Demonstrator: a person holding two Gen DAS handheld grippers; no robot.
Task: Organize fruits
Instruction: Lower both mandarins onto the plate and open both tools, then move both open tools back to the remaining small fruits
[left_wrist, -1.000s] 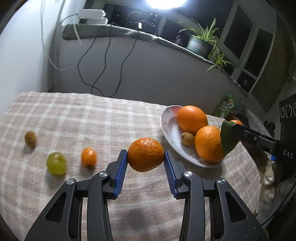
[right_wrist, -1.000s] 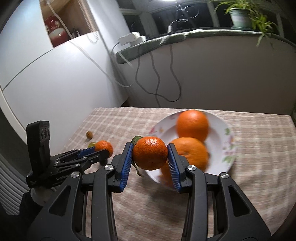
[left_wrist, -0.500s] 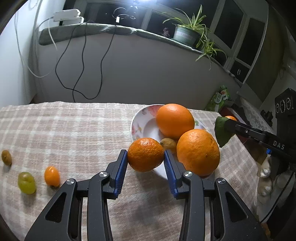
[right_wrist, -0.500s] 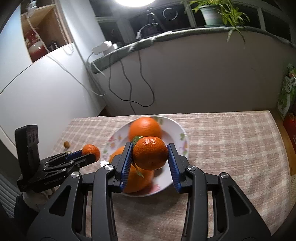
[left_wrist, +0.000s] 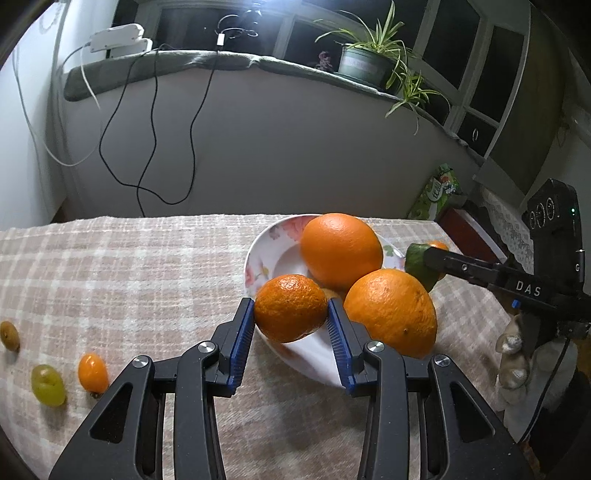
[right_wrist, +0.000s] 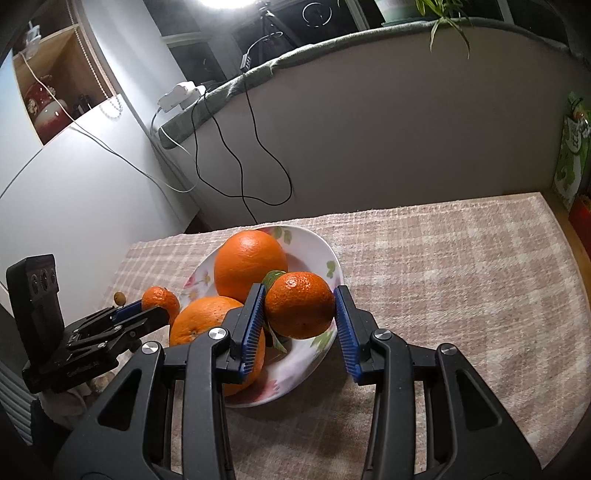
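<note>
Both grippers, left (left_wrist: 291, 309) and right (right_wrist: 300, 305), are each clamping a mandarin over the flowered plate (right_wrist: 328, 251), probably delivering them; next, lowering and releasing into free space.

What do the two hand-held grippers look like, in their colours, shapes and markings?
Both the left gripper and the right gripper have black plastic bodies with triangular cut-outs, silver round screws at the joints, and two jaws lined with ribbed blue pads. Seen from the left wrist camera, the right gripper bears white letters "DAS" and a black box with round dials and a small green light. A light glove shows beneath it.
</note>
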